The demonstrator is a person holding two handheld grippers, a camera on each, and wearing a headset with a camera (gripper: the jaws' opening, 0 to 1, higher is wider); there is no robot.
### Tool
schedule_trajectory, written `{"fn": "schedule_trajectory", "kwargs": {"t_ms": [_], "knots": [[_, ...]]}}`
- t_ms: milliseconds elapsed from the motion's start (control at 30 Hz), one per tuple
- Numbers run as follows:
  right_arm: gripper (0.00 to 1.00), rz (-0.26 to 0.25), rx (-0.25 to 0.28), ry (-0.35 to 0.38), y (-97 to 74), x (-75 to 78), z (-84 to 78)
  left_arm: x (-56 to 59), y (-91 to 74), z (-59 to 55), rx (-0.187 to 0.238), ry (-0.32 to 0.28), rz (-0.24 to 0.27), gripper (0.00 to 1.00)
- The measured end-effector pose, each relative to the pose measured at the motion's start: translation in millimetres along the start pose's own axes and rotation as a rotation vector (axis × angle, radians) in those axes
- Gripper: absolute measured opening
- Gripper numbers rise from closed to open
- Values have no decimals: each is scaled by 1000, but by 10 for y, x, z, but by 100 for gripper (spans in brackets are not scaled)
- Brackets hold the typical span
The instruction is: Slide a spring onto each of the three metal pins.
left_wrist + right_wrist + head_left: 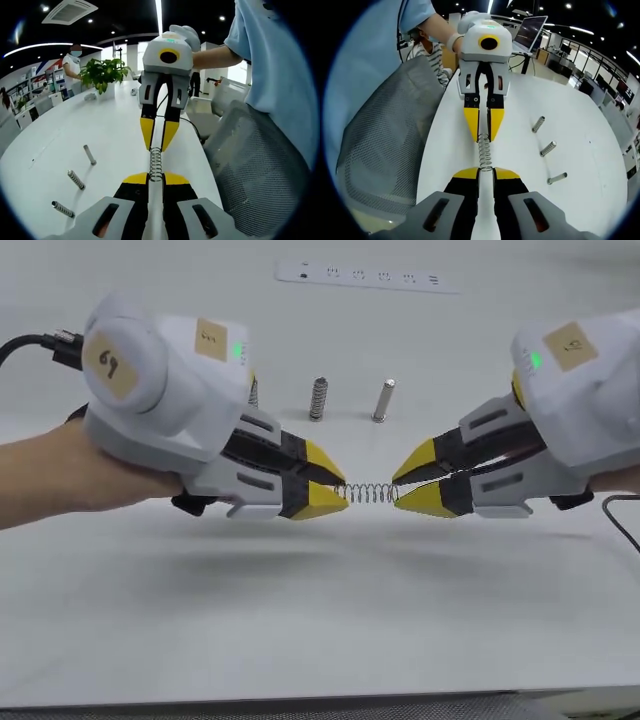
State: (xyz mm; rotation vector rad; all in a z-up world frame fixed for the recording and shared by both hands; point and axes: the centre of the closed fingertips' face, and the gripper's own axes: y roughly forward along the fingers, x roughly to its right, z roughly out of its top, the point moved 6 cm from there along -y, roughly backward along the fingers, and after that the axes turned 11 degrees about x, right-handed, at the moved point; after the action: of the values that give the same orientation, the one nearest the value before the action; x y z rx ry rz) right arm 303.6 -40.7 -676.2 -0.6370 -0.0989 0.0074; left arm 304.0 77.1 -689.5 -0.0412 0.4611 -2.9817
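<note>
The left gripper (338,485) and right gripper (400,485) are white with black jaws and yellow tips, each bearing a green light and a tan label. The spring (367,492) and pins (383,400) are silver-grey. The table (300,620) is plain white and the chair (260,170) is grey mesh.

Head view. Left gripper (335,490): the cap sticker (108,362), a tan patch on the round rear end of the housing, bears the handwritten number 69. The top sticker (211,340), a second tan patch on the upper face of the same housing, carries a small handwritten mark too faint to read. Right gripper (405,490): the right sticker (570,345), also tan, shows two handwritten characters seen at a slant, possibly 69, though this cannot be told for sure.
</note>
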Motion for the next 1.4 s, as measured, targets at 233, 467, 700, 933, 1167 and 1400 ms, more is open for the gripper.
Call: {"fn": "schedule_trajectory", "kwargs": {"t_ms": [233, 467, 700, 933, 1167, 1400], "knots": [[7, 3, 6, -17, -42, 7, 120, -15, 4, -8, -1, -4, 4, 1], [7, 14, 13, -38, -55, -4, 275, -16, 21, -17, -1, -4, 6, 1], [7, 33, 3, -56, -49, 19, 319, -14, 44, -13, 2, -2, 6, 1], [7, 57, -14, -72, -36, 29, 420, -11, 70, -3, 6, -3, 5, 1], [7, 69, -23, -79, -2, 35, 442, -15, 79, -20, 1, 4, 8, 1], [7, 69, -27, -82, -12, 34, 438, -9, 81, -21, 10, 7, 13, 1]]}}
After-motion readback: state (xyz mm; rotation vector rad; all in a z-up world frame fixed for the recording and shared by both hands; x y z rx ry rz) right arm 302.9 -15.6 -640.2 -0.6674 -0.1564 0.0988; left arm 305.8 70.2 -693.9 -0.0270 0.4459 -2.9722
